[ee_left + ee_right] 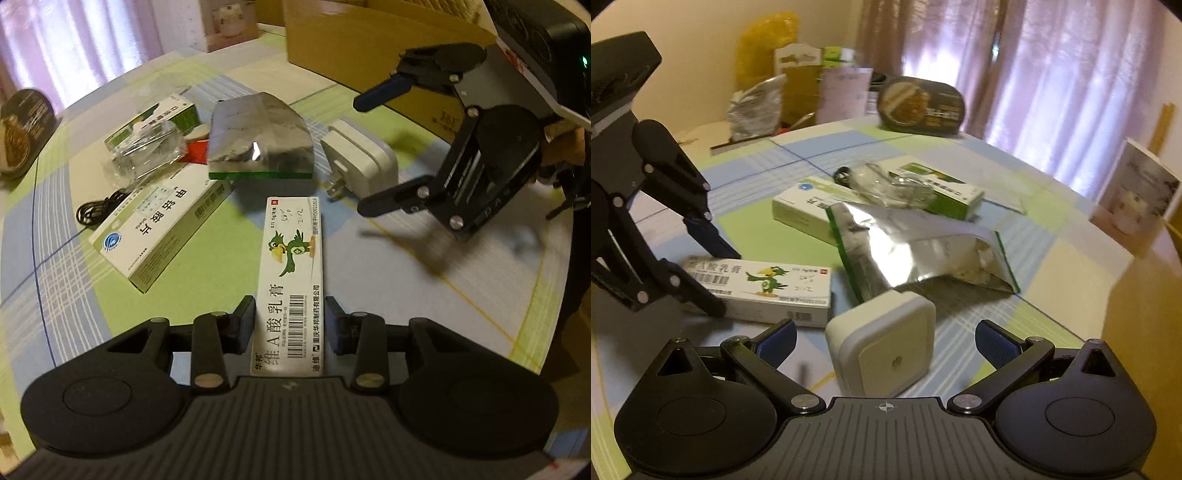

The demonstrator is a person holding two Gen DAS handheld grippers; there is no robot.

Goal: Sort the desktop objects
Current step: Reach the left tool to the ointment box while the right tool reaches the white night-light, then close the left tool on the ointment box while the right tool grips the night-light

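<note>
On the checked tablecloth (369, 295), left wrist view, the left gripper (290, 321) straddles the long white bird-printed ointment carton (291, 273), jaws spread, needing square closure; right wrist view, the right gripper (886, 341), likewise spread, should centre on the white square plug adapter (882, 347).

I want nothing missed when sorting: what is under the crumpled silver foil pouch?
Under the crumpled silver foil pouch, a red item and a round white piece poke out at its edge. In the right wrist view it overlaps the white-and-green medicine box. Anything further beneath is covered.
</note>
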